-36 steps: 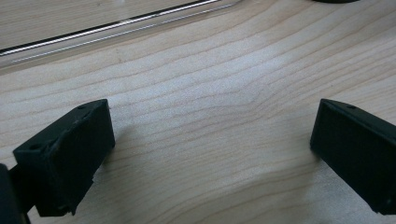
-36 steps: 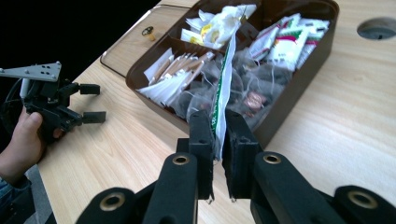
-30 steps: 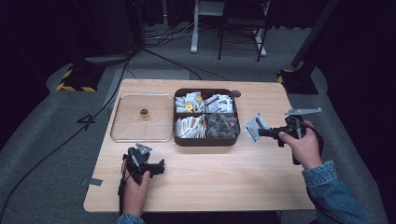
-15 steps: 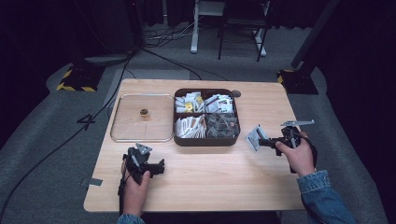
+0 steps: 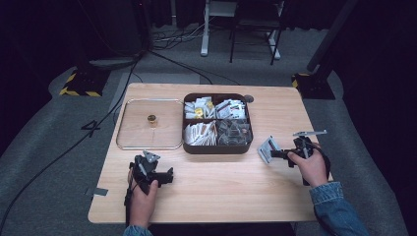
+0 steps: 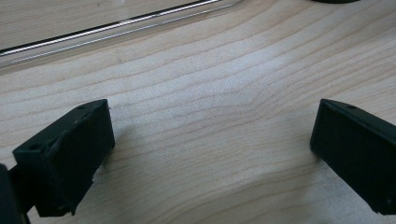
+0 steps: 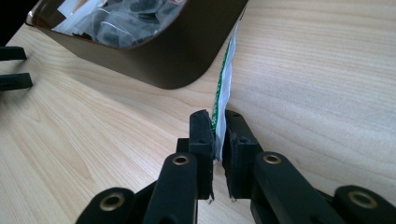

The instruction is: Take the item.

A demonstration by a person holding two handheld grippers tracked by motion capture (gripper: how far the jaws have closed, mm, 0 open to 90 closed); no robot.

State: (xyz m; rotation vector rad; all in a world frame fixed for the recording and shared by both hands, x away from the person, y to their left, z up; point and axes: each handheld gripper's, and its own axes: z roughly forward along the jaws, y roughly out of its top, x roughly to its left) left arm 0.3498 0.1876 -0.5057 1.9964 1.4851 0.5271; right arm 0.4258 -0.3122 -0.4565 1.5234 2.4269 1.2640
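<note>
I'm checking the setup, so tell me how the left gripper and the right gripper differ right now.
The left gripper has its jaws spread wide with only bare table between them; the right gripper is clamped shut on a thin white packet. The left one sits near the clear lid; the right one sits beside the brown box. Both are hand-held, low over the table.
</note>
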